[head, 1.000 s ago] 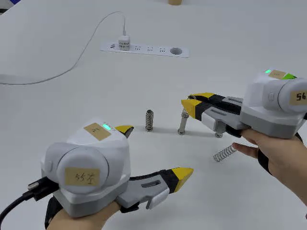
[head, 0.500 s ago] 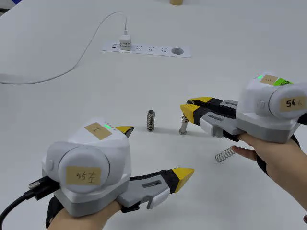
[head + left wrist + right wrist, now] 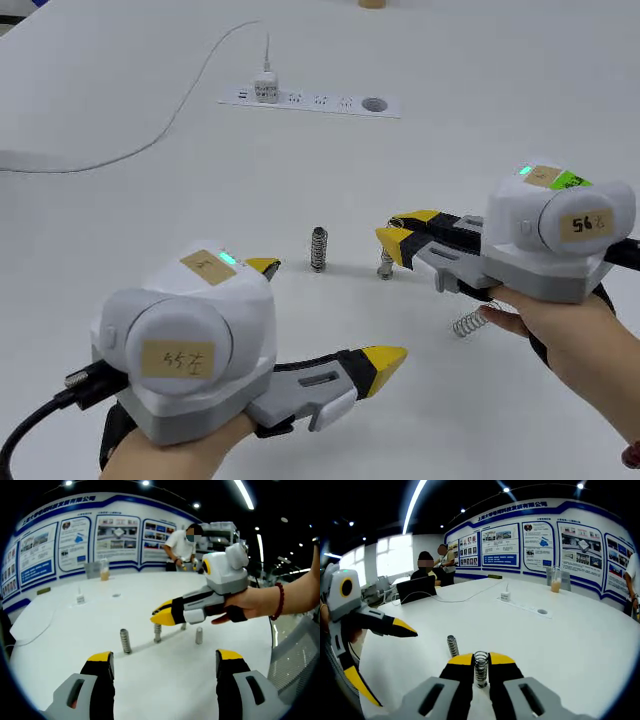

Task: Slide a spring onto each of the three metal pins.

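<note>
The right claw (image 3: pixel 480 660) is closed on a spring (image 3: pixel 480 672), which is held upright between the yellow tips over the middle pin (image 3: pixel 157 634). Its lower coils appear to be started on the pin's top. The left claw (image 3: pixel 164 656) is held open and empty, near and to the left, above the tabletop (image 3: pixel 200 190).

For the step in hand, the spring's axis should be kept in line with the pin, and the spring should be lowered straight down. The grip should be kept light, so that the coils are not squashed against the shaft. Once the coils are guided by the pin, the claw may be opened and the spring allowed to drop to the base. Sideways force is to be avoided, since the pin appears to stand free on a small foot and would probably tip.

The left pin (image 3: pixel 125 641) is already sleeved by its spring. The right pin (image 3: pixel 199 635) is bare, and a loose spring (image 3: pixel 468 321) lies on its side on the tabletop, nearer than the right claw.

The springs are open helical wire, bright and elastic. The pins are slim, smooth metal cylinders with a wider foot. The tabletop is white, matte and flat
</note>
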`<state>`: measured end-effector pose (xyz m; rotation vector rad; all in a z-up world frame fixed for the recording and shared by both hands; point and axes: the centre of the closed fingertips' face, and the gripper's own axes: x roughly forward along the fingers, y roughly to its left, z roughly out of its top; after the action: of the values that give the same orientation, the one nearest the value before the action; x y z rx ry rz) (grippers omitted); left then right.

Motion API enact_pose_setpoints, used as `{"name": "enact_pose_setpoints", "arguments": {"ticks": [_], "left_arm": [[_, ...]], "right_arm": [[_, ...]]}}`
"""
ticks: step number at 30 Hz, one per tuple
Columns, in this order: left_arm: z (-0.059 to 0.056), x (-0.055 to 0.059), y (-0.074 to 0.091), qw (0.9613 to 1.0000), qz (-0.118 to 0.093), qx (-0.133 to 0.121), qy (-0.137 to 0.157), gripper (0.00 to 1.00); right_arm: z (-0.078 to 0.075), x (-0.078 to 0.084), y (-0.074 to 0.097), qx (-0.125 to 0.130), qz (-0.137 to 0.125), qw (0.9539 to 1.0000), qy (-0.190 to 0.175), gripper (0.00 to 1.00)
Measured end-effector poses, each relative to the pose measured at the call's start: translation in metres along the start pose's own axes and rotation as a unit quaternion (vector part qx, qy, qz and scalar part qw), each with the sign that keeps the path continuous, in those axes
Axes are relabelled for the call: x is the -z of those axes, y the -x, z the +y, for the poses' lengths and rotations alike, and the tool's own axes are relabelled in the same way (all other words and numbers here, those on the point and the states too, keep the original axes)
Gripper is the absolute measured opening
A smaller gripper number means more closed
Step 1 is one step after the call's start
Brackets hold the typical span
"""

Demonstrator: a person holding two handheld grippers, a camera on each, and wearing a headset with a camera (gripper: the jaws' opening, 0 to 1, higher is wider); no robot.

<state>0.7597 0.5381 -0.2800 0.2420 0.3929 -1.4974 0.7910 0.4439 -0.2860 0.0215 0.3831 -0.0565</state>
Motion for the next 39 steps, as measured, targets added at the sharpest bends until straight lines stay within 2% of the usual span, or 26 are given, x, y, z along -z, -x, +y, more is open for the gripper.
{"name": "enact_pose_setpoints", "arguments": {"ticks": [27,39], "left_arm": [[0.001,0.0,0.0,1.0,0.001,-0.002,-0.001,0.85],[0.001,-0.001,0.0,1.0,0.0,-0.002,-0.002,0.85]], "right_arm": [[-0.001,0.021,-0.005,0.005,0.031,0.9995,-0.001,0.12],[-0.001,0.023,-0.005,0.007,0.039,0.9992,-0.002,0.12]]}}
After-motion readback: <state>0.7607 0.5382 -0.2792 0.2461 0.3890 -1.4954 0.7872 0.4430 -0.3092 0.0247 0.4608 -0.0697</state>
